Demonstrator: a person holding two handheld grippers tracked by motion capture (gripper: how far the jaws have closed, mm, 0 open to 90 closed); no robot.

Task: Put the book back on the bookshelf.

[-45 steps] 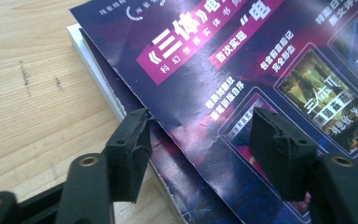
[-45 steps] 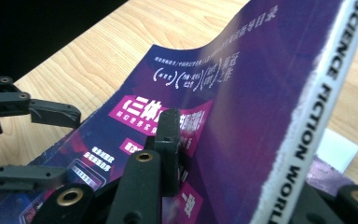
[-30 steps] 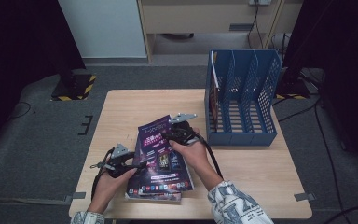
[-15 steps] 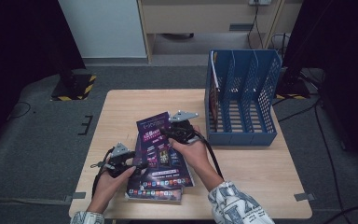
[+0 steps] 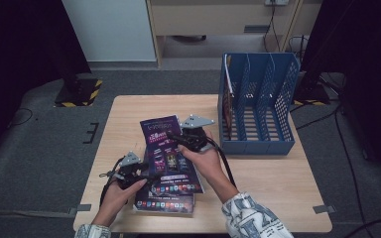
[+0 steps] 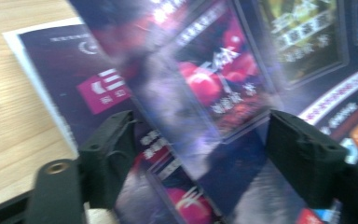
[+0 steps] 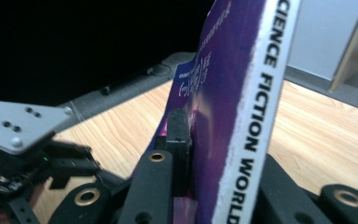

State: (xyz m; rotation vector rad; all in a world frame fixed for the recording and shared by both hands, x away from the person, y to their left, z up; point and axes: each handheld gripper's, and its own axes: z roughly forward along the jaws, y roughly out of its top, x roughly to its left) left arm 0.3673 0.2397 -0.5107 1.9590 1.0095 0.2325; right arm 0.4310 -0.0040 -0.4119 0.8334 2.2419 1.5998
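High view: blue plastic rack [image 5: 258, 106] at the table's [image 5: 278, 173] right rear, slatted floor, mesh walls, three slots; one thin item with a red-and-white edge [image 5: 226, 94] upright in the leftmost slot, other two slots bare. Top magazine [image 5: 168, 151] glossy, purple, near the middle of the pale wooden table, overlapping a second magazine [image 5: 164, 201] at the front edge. Right gripper [image 5: 181, 140] at the top magazine's right edge, left gripper [image 5: 146, 176] at its lower left.

Against half a second ago: top magazine's right edge raised a little more, right gripper slightly farther back; rack and lower magazine unmoved.

Left gripper view: left gripper [image 6: 200, 154] with black jaws spread wide, one on either side of the blurred glossy cover [image 6: 214, 93]; lower magazine [image 6: 65, 93] flat on wood beneath.

Right gripper view: right gripper [image 7: 205, 154] pressed together on the top magazine [image 7: 233, 93], held on edge; white spine with "SCIENCE FICTION WORLD" in black. Left gripper's grey plate [image 7: 18, 123] at lower left.
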